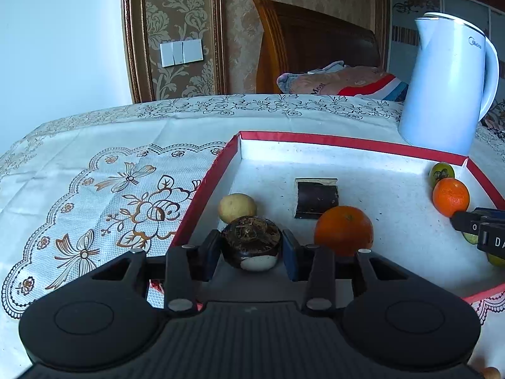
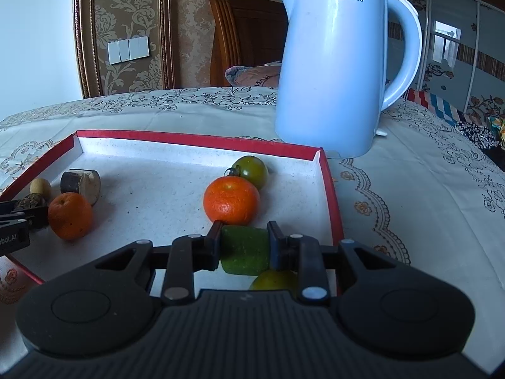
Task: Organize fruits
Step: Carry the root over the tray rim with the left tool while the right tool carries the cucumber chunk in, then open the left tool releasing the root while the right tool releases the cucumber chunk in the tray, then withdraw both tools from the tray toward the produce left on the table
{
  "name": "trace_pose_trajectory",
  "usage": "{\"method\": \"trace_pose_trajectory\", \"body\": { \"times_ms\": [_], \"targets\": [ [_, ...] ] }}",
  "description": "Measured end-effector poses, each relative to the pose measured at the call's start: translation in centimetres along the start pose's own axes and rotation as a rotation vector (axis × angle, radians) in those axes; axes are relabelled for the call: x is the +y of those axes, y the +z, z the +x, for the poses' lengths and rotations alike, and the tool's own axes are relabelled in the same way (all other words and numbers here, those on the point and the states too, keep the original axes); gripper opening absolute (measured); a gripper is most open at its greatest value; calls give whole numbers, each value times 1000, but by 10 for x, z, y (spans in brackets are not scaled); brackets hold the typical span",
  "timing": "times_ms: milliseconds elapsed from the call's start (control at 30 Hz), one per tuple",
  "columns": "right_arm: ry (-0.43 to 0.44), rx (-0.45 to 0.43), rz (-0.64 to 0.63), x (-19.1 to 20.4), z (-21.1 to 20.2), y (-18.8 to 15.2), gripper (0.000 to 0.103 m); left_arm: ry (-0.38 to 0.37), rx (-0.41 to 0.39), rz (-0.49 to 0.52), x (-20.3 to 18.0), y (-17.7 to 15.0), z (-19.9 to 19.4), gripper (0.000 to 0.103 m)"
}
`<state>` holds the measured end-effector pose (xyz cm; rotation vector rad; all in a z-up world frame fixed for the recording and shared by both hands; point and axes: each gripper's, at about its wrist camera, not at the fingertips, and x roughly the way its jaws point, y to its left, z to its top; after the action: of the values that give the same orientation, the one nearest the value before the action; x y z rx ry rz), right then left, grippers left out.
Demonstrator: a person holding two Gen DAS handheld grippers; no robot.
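In the left wrist view my left gripper (image 1: 251,248) is shut on a dark brown round fruit (image 1: 249,233) with a white patch, just over the near left part of the red-rimmed white tray (image 1: 347,143). In the tray lie a pale yellow fruit (image 1: 237,207), a dark cane piece (image 1: 317,200), an orange (image 1: 344,230), a tangerine (image 1: 450,197) and a green tomato (image 1: 442,172). In the right wrist view my right gripper (image 2: 244,246) is shut on a green chunk (image 2: 245,252), close in front of the tangerine (image 2: 232,200). A yellow-green fruit (image 2: 274,279) lies beneath it.
A pale blue kettle (image 2: 334,63) stands on the lace tablecloth (image 2: 410,189) just behind the tray's far right corner. The other orange (image 2: 70,216) and the cane piece (image 2: 80,183) sit at the tray's left. A wooden headboard and pillow lie beyond the table.
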<state>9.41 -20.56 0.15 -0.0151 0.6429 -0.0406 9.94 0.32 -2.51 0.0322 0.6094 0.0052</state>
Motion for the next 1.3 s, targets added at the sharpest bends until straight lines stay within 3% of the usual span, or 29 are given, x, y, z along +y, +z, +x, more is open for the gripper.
{"method": "trace_pose_trajectory", "body": {
  "times_ms": [533, 633, 667, 733, 833, 933, 1067, 1300],
  "targets": [
    [-24, 4, 33, -5, 7, 3, 30, 25, -18, 16, -6, 3, 8, 40],
    [-34, 3, 51, -7, 7, 2, 41, 13, -18, 6, -4, 4, 8, 42],
    [-31, 3, 52, -7, 6, 2, 43, 4, -18, 9, -4, 4, 8, 47],
    [-17, -7, 38, -5, 5, 2, 66, -15, -17, 25, -6, 3, 8, 57],
    [-30, -23, -6, 3, 2, -1, 85, -27, -17, 25, -6, 2, 7, 61],
    [-43, -34, -10, 4, 0, -2, 98, -39, -15, 26, -5, 2, 8, 64],
    [-25, -33, -23, 5, 0, -3, 103, -60, -10, 35, -6, 1, 8, 72],
    [-21, -38, -31, 5, -3, -5, 103, -65, -10, 43, -5, -1, 6, 74]
  ]
}}
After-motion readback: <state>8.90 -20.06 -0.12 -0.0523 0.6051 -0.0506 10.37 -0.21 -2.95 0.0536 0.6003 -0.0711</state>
